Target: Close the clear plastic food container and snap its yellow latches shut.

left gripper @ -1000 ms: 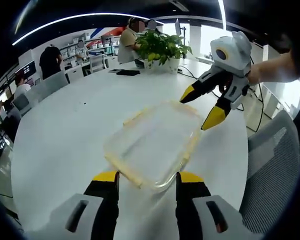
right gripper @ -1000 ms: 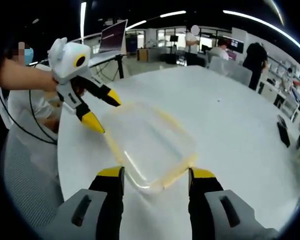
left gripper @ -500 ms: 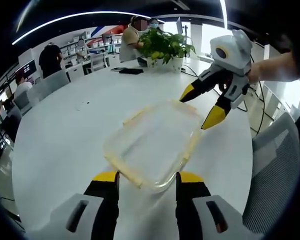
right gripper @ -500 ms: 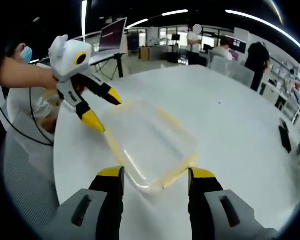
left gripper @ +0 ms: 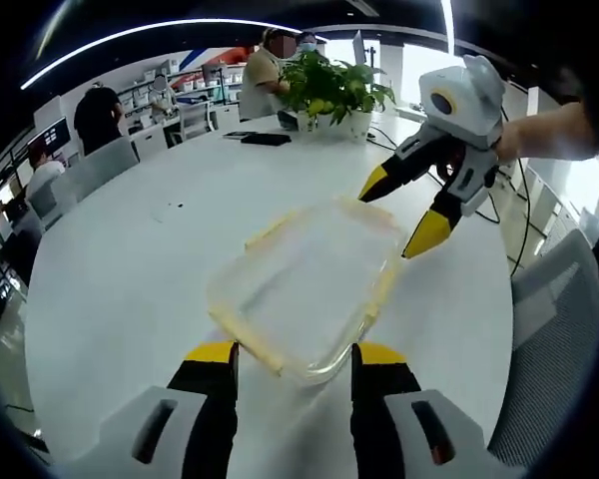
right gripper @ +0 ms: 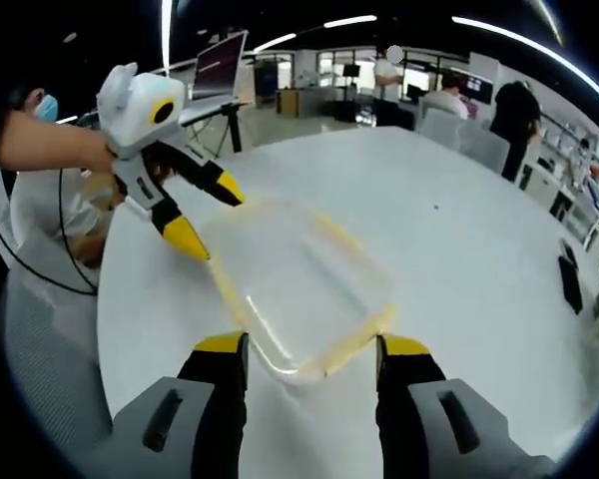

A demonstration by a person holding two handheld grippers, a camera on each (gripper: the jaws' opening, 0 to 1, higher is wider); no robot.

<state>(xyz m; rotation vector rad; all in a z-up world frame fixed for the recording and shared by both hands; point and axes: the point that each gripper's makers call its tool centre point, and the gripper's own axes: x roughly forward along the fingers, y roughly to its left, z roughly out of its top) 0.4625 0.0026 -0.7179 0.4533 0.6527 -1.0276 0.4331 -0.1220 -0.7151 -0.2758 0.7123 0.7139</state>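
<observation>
Currently the container (left gripper: 307, 289) lies flat on the white table (left gripper: 120, 269), lid on, between the two grippers. It appears light, rigid and smooth, so it is likely to slide under side pressure; press down on the lid while working each yellow latch (right gripper: 354, 339) along the rim. The left gripper (left gripper: 295, 351) sits low at one short end, jaws apart and empty, straddling the near corner. The right gripper (right gripper: 311, 344) faces it from the opposite end, jaws likewise spread, holding nothing, tips just beside the rim.
</observation>
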